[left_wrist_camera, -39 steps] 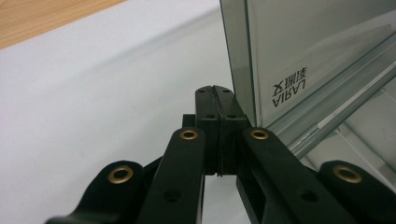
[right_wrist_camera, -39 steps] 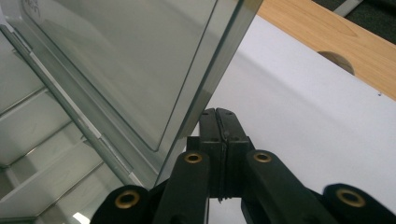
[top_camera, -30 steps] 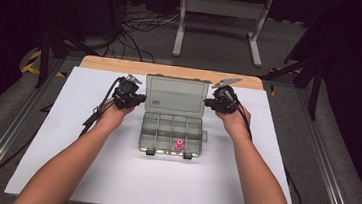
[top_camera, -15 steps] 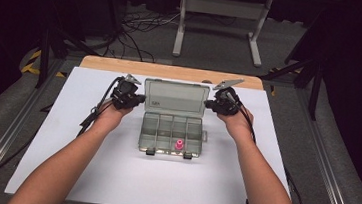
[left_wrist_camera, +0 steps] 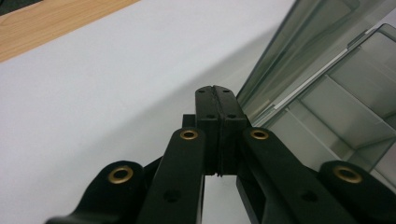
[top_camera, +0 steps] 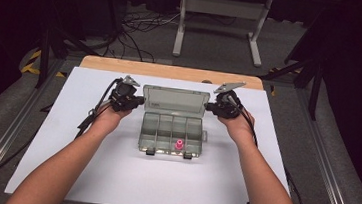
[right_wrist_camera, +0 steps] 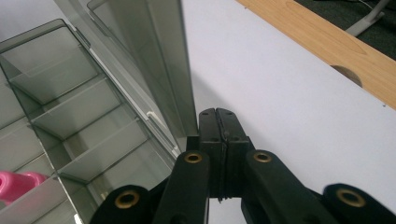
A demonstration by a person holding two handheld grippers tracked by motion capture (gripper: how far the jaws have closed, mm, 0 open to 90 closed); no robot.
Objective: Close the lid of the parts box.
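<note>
I hold the left gripper and right gripper with jaws together and empty, flanking the raised lid of the compartment box mid-surface. Risk: a sideways nudge could slam the lid shut or skid the light box, jolting the pink piece in its front compartment.

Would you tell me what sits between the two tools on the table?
In the high view, the open clear organiser box lies between the left tool and the right tool, its raised lid directly between them.
</note>
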